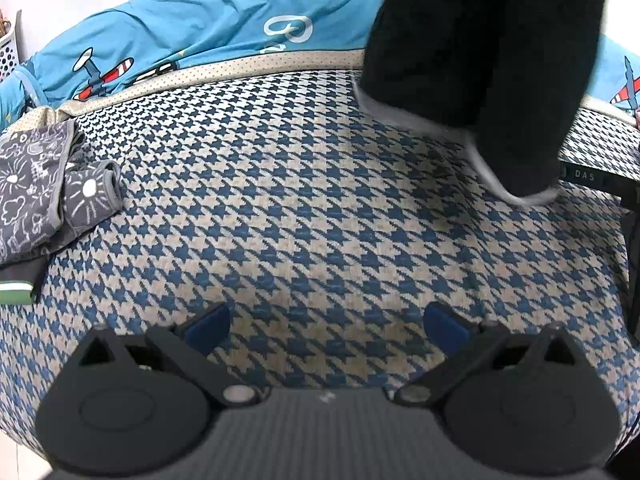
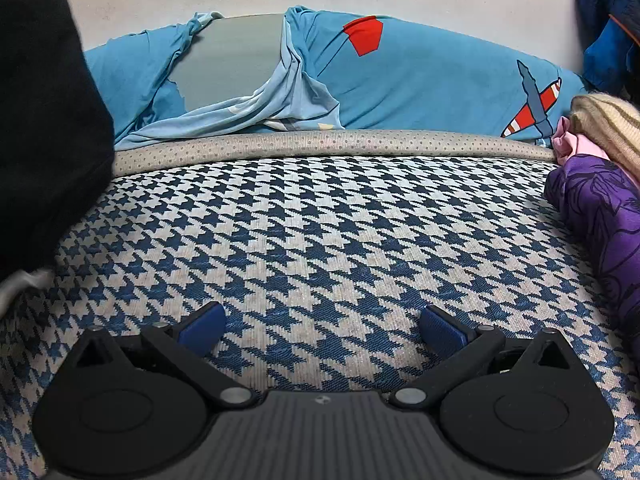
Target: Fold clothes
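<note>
A black garment with a grey hem (image 1: 484, 52) hangs in the air over the houndstooth bed surface (image 1: 320, 208), upper right in the left wrist view. It also shows at the left edge of the right wrist view (image 2: 44, 120). What holds it is out of frame. My left gripper (image 1: 326, 326) is open and empty, low over the bed. My right gripper (image 2: 322, 330) is open and empty, low over the bed. A folded grey patterned garment (image 1: 36, 192) lies at the left.
A blue airplane-print quilt (image 2: 420, 84) is bunched along the far edge by the white wall. A purple garment (image 2: 600, 216), pink cloth and a beige striped knit (image 2: 608, 124) lie at the right. A black strap marked DAS (image 1: 588, 176) lies at the right. A white basket (image 1: 8, 52) stands far left.
</note>
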Tool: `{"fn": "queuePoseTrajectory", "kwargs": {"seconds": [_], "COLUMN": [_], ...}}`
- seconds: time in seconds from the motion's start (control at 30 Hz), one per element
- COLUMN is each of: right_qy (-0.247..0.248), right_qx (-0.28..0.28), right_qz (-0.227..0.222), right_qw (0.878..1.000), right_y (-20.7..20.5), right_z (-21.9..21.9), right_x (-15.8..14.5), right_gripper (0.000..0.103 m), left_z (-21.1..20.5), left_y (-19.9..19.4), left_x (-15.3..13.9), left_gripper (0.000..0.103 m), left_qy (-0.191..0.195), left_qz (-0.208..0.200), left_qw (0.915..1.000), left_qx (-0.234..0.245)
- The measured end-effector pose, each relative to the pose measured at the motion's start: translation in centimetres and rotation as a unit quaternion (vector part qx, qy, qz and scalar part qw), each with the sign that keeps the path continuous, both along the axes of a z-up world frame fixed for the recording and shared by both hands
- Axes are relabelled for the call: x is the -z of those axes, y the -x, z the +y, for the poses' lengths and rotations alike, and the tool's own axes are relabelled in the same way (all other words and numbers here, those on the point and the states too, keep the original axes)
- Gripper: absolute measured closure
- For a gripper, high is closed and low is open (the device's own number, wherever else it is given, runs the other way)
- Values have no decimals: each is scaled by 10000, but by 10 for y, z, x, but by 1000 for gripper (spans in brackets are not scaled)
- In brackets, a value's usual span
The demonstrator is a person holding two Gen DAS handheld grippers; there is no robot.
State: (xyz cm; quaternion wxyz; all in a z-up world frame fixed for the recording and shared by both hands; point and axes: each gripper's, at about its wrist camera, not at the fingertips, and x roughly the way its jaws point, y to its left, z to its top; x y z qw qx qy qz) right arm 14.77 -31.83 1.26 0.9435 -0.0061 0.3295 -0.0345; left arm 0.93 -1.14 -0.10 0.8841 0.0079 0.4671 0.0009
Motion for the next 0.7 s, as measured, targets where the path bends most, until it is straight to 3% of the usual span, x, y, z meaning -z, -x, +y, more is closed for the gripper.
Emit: {"fn": "queuePoseTrajectory", "kwargs": {"seconds": [0.7], "right_qy": [-4], "right_qx": [-6], "right_qz": [-9], "right_qw": [10000], "right_y": [-1], "right_z": [0], "right_x": [0], "right_gripper": [0], "left_z": [2], "left_y": [4], "left_x": [1], "left_gripper": [0], "left_qy": [22], "left_qz": [163], "left_qw": [9997], "left_qx": [172]}}
